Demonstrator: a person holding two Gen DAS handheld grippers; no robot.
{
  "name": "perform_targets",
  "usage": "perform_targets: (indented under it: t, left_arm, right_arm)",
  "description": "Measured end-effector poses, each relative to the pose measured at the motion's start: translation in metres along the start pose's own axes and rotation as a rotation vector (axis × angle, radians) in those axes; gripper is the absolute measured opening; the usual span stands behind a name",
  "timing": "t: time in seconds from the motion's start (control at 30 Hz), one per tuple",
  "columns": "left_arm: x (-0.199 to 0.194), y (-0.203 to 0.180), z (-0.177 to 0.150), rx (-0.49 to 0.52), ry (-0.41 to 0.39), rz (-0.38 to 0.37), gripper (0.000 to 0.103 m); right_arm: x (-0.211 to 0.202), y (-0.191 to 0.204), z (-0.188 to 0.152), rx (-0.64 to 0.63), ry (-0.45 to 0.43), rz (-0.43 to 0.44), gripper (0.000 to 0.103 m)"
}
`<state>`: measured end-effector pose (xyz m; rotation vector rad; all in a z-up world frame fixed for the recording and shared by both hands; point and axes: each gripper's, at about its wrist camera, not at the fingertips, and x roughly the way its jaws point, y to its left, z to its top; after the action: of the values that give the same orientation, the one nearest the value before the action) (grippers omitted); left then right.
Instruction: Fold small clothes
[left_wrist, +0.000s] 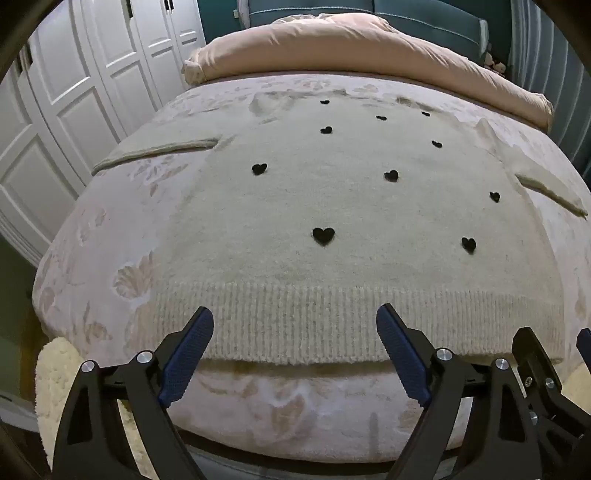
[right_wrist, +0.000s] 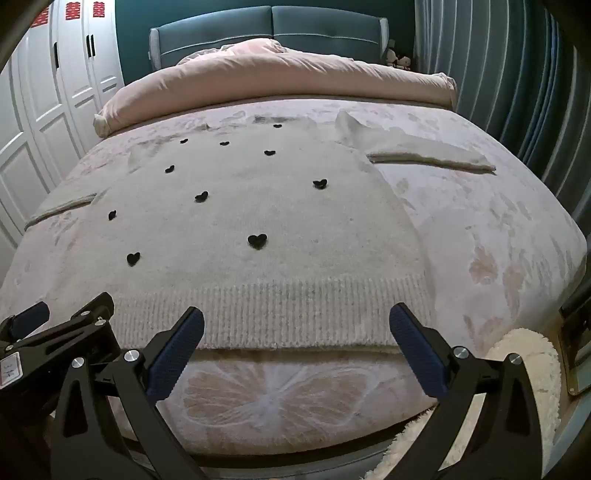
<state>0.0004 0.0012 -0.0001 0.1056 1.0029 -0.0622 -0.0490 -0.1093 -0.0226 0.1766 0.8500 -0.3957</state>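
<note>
1. Pale pink floral bedding covered the bed (left_wrist: 110, 229), with a rolled peach duvet (left_wrist: 332, 48) lying across its far end in front of a teal headboard (right_wrist: 273, 26).
2. White panelled wardrobe doors (left_wrist: 74, 92) stood along the left side, and grey-blue curtains (right_wrist: 498, 74) hung on the right; the fisheye rim cut off both.
3. A cream knitted sweater (left_wrist: 295, 206) dotted with small black hearts lay flat on the bed, front up, its ribbed hem nearest the cameras and close to the bed's foot edge.
4. Its two sleeves stretched out sideways; the right sleeve (right_wrist: 432, 157) showed fully in the right wrist view, while the left sleeve (left_wrist: 155, 149) ran toward the bed's left edge.
5. Its neckline at the far end was hard to make out against the bedding.
6. The left tongs (left_wrist: 295, 317) were spread wide, poised just above the hem and gripping nothing.
7. The right tongs (right_wrist: 295, 319) were likewise spread apart over the hem's right portion, holding nothing.
8. A fluffy white rug (right_wrist: 528, 369) peeked from below the bed, mostly hidden by the tongs' black arms.
</note>
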Motion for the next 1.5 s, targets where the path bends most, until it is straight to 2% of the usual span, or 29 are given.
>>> perform_targets:
  t: [0.1,0.13,0.27,1.5]
  left_arm:
    - [0.001,-0.004,0.002,-0.001,0.006,0.009,0.086]
    - [-0.003,-0.001,0.000,-0.005,-0.019,-0.013,0.086]
    - [0.001,-0.004,0.001,0.011,-0.014,0.006,0.086]
    - [0.000,-0.003,0.003,0.015,-0.015,0.007,0.086]
  right_arm:
    - [-0.002,0.002,0.000,-0.010,-0.006,0.001,0.098]
    - [-0.003,0.003,0.000,-0.013,-0.009,0.001,0.098]
    - [0.003,0.000,-0.003,0.000,0.011,0.000,0.098]
    - [0.003,0.000,-0.001,0.016,0.030,-0.020,0.098]
